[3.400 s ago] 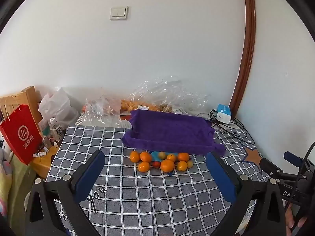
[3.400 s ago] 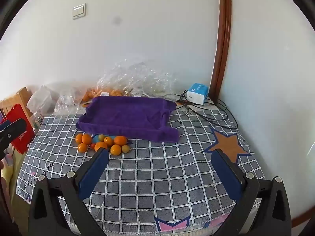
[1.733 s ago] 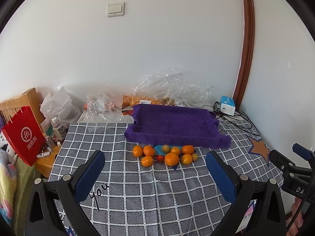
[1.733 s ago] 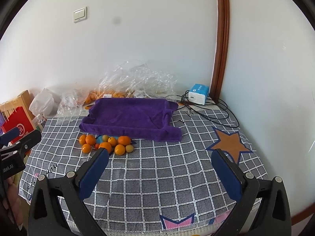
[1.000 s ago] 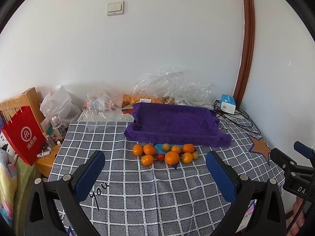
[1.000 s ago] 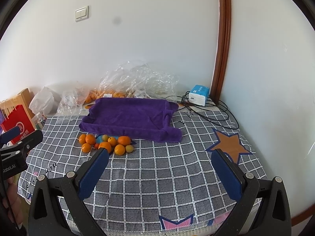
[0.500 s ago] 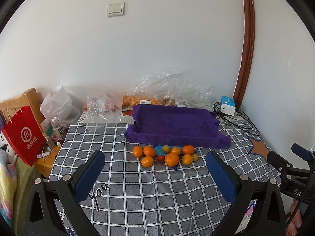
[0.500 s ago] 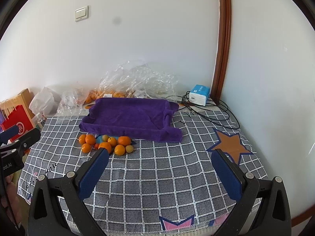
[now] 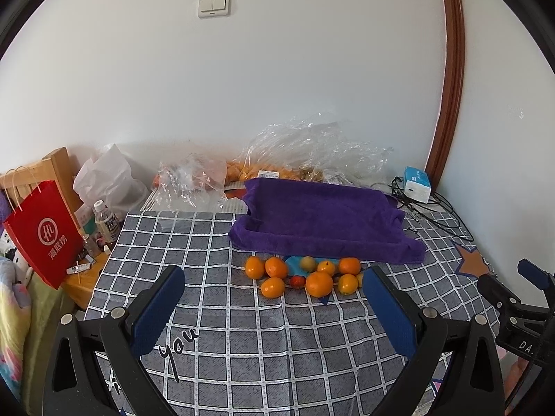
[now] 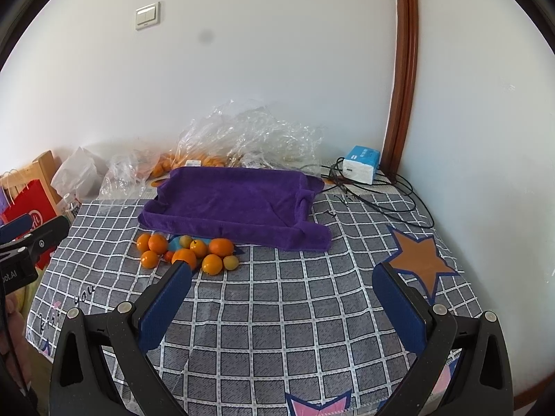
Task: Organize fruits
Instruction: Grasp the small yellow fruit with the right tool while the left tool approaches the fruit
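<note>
A cluster of several oranges, with a small red fruit and pale green-yellow ones, lies on the checked cloth just in front of a purple towel-lined tray. My left gripper hangs open above the cloth, short of the fruit. My right gripper is open too, nearer the table's front and to the right of the fruit. Nothing is between either pair of fingers.
Crumpled clear plastic bags with more oranges lie behind the tray by the wall. A white-blue box with black cables sits back right. A red paper bag, a bottle and a wooden chair stand left of the table.
Both grippers have drifted only slightly; the fruit and tray stay where they were, and both stay open.
</note>
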Action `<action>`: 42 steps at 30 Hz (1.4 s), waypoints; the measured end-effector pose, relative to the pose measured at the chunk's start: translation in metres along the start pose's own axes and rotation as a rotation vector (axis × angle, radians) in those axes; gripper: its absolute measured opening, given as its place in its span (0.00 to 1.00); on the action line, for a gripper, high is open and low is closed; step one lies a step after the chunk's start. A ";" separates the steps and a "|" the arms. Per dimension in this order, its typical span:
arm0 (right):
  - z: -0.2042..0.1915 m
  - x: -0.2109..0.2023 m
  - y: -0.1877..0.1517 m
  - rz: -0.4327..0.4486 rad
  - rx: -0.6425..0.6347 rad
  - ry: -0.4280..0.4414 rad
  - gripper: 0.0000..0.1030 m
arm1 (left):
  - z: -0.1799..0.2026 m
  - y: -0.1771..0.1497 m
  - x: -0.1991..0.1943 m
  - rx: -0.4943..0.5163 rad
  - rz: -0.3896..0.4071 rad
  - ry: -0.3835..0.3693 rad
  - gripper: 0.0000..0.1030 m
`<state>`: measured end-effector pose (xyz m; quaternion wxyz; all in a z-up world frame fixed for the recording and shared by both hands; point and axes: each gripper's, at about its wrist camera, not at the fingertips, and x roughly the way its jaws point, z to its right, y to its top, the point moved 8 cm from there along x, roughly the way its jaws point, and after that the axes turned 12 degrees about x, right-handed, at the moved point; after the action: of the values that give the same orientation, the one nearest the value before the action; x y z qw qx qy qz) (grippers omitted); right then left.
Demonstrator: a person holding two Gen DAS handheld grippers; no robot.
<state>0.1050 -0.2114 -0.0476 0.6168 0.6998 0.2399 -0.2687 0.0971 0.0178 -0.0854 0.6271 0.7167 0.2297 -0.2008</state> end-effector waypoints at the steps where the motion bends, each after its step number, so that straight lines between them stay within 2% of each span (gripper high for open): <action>1: 0.001 0.005 -0.001 0.004 -0.003 -0.001 1.00 | -0.003 -0.002 0.006 -0.007 -0.007 0.001 1.00; 6: 0.009 0.049 -0.015 -0.014 -0.029 -0.045 1.00 | -0.015 -0.018 0.040 -0.028 -0.042 0.018 1.00; 10: 0.007 0.093 -0.037 -0.132 -0.017 0.003 0.97 | -0.024 -0.039 0.074 -0.039 -0.102 0.028 1.00; 13: 0.004 0.123 -0.054 -0.199 -0.010 0.029 0.89 | -0.027 -0.055 0.099 -0.018 -0.166 0.012 0.92; 15: 0.001 0.142 -0.061 -0.226 0.002 0.042 0.78 | -0.029 -0.064 0.113 -0.006 -0.195 0.019 0.92; 18: -0.005 0.161 -0.066 -0.254 0.014 0.082 0.68 | -0.037 -0.080 0.130 -0.022 -0.233 0.031 0.91; 20: -0.012 0.171 -0.067 -0.254 0.015 0.112 0.61 | -0.041 -0.089 0.140 -0.042 -0.261 0.019 0.82; 23: -0.025 0.182 -0.067 -0.274 -0.002 0.159 0.52 | -0.046 -0.099 0.152 -0.057 -0.301 0.020 0.82; 28: -0.043 0.203 -0.071 -0.308 -0.044 0.182 0.39 | -0.051 -0.115 0.165 -0.084 -0.341 0.020 0.82; 33: -0.054 0.217 -0.070 -0.320 -0.072 0.200 0.37 | -0.047 -0.122 0.165 -0.065 -0.318 0.043 0.82; 37: -0.060 0.227 -0.071 -0.336 -0.083 0.207 0.37 | -0.047 -0.121 0.165 -0.085 -0.313 0.019 0.87; 41: -0.068 0.230 -0.075 -0.316 -0.131 0.199 0.23 | -0.048 -0.121 0.164 -0.101 -0.301 0.000 0.87; 42: -0.069 0.229 -0.075 -0.310 -0.145 0.196 0.23 | -0.048 -0.121 0.164 -0.105 -0.299 -0.004 0.87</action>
<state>0.2296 -0.1321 -0.2498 0.5907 0.6310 0.4223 -0.2730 0.1602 0.0913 -0.2704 0.6273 0.6405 0.3427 -0.2808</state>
